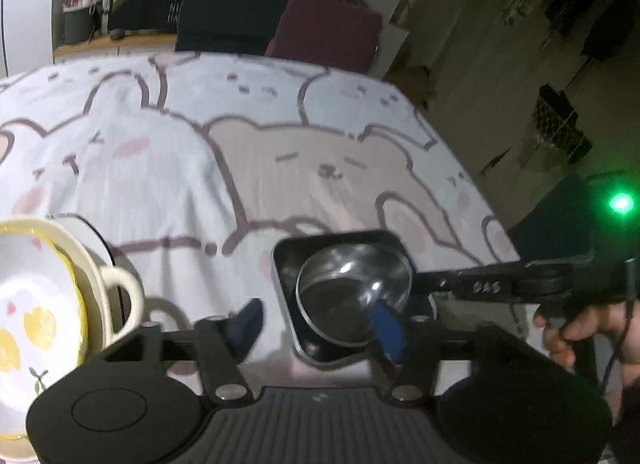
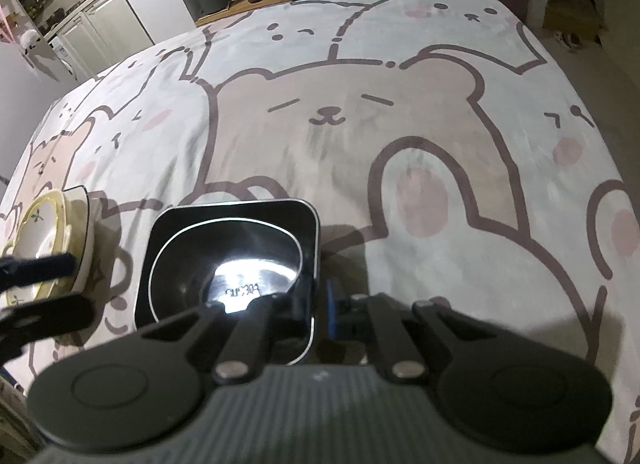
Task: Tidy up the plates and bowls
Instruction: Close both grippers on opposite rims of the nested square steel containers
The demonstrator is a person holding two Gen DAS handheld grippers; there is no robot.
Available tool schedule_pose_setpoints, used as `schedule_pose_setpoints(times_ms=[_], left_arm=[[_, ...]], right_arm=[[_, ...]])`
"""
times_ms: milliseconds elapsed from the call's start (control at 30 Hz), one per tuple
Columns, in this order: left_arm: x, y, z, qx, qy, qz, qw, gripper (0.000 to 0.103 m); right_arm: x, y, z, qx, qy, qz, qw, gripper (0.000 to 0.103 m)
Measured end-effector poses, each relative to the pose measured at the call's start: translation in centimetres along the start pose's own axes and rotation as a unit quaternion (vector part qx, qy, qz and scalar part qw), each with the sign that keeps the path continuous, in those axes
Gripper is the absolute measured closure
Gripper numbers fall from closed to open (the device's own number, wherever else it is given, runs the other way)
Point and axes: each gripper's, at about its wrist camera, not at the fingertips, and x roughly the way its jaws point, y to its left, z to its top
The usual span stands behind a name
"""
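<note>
A steel bowl [image 1: 354, 296] sits inside a dark square dish [image 1: 288, 260] on the cartoon-bear tablecloth. It also shows in the right wrist view as the steel bowl [image 2: 240, 252] in the square dish [image 2: 308, 223]. My left gripper [image 1: 316, 324] is open, its right finger inside the bowl and its left finger over the cloth. My right gripper [image 2: 300, 304] reaches the dish's near right wall, one finger inside and one outside; how tight it grips is unclear. A lemon-print plate [image 1: 28, 304] rests in a cream handled dish [image 1: 116, 296] at left, also seen as the lemon-print plate [image 2: 36, 232].
The tablecloth [image 2: 400, 123] covers the table to its far and right edges. Dark blue and maroon chairs [image 1: 280, 19] stand behind the far edge. The person's hand [image 1: 588, 332] holds the right gripper at right. Kitchen cabinets [image 2: 92, 23] stand at back left.
</note>
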Motion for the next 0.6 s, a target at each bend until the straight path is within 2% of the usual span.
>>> schedule_pose_setpoints(times_ms=[67,167,433,600], left_arm=[[0.7,0.1,-0.1,-0.006,0.014,0.004,0.9999,0.062],[1.7,0.5,-0.1,-0.018,0.027,0.010,0.9994,0.070],[3.0,0.9,-0.1,-0.028,0.049,0.025,0.9981,0.084],[3.5,1.1,0.1,-0.038,0.050,0.029,0.9976,0.085]], right_arm=[[0.0,-0.1,-0.1,0.003,0.000,0.003,1.000,0.094],[0.1,-0.1,-0.1,0.005,0.000,0.004,1.000,0.094],[0.1,-0.3,-0.1,0.006,0.000,0.007,1.000,0.094],[0.1,-0.2,-0.3,0.005,0.000,0.008,1.000,0.095]])
